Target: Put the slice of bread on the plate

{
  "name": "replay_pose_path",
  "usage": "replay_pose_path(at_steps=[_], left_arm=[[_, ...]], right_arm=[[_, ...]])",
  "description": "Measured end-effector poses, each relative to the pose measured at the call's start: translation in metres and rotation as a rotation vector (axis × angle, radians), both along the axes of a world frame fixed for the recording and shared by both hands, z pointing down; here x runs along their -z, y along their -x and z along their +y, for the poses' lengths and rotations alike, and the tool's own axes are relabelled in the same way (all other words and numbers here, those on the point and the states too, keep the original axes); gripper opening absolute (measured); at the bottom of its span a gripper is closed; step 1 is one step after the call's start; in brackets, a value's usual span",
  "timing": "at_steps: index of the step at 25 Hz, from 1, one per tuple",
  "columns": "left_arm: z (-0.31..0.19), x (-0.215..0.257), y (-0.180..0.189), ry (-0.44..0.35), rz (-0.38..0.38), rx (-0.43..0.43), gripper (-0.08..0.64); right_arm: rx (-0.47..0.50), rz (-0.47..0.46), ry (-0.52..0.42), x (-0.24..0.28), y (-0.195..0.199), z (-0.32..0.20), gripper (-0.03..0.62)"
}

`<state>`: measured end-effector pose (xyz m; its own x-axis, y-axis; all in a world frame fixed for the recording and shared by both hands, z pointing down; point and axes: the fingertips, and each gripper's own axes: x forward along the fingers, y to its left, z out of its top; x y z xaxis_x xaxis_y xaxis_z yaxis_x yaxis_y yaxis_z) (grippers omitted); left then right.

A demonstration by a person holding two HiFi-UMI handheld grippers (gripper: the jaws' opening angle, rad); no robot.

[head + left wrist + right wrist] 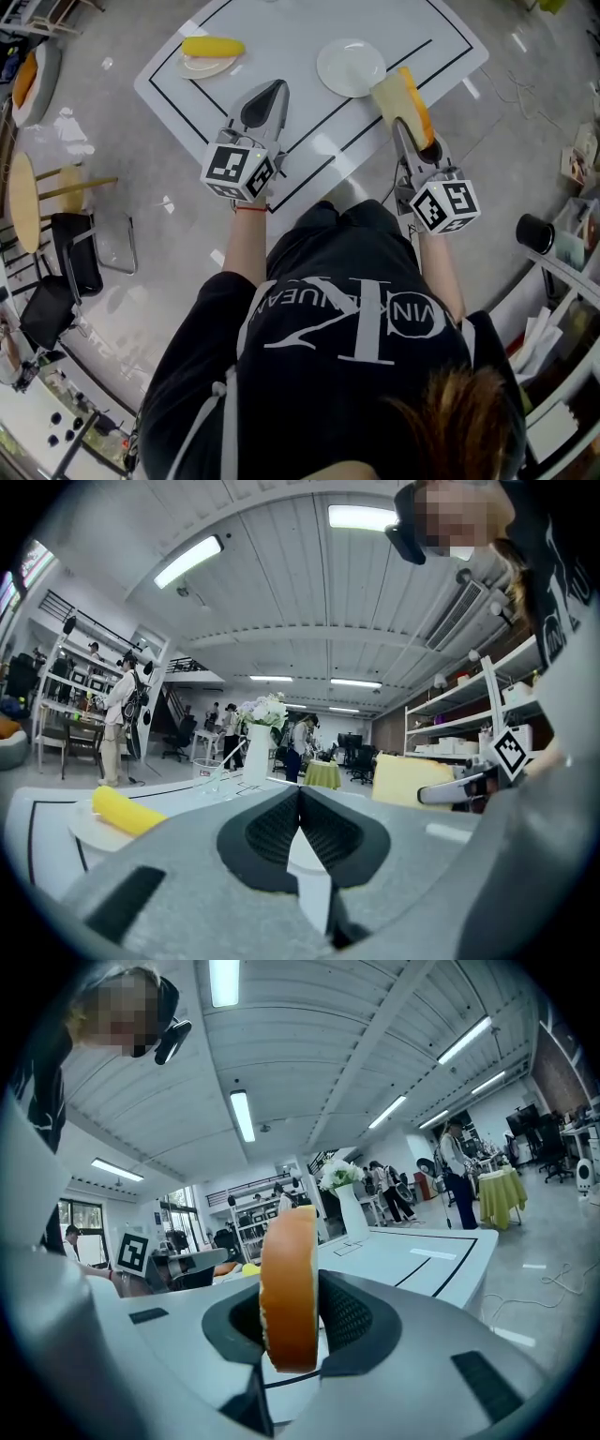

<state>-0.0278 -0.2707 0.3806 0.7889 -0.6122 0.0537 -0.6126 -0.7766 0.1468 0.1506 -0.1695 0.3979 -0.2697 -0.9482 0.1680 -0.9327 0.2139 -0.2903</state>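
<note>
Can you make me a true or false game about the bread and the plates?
1. The right gripper holds the slice of bread. True.
2. The bread already lies on the round white plate. False: that plate is empty, and the bread is in the gripper.
3. The left gripper carries a cup. False: its fingers are shut on nothing.
4. Something yellow lies on the other plate. True.
</note>
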Motion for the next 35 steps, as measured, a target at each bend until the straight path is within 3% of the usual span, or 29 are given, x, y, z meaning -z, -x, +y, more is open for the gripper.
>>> replay_pose_path(at_steps=[5,12,22,27,30,35], left_arm=[[-0.004,-0.008,-0.005,0.021,-0.014,-0.005,0.0],[-0.024,-0.014,-0.008,0.04,-0.015,0.059,0.0],[-0.057,-0.016,-0.003,0.078,-0.016,0.162,0.0],[-0.066,-0.019,0.003,0.092,-0.016,0.211,0.0],[-0.072,-0.021,0.007,0.098,-0.012,0.234,0.0],[-0.079,-0.026,0.01,0.111,-0.011,0.259,0.0]], right_arm=[[0.048,-0.004,0.027,-0.004,0.003,-0.016,0.098],[0.174,-0.039,0.052,-0.011,0.005,-0.052,0.098],[0.385,-0.223,0.208,-0.028,0.028,-0.111,0.098],[0.459,-0.25,0.296,-0.041,0.042,-0.125,0.1],[0.494,-0.26,0.339,-0.048,0.05,-0.131,0.1],[0.501,-0.357,0.401,-0.055,0.053,-0.143,0.1]])
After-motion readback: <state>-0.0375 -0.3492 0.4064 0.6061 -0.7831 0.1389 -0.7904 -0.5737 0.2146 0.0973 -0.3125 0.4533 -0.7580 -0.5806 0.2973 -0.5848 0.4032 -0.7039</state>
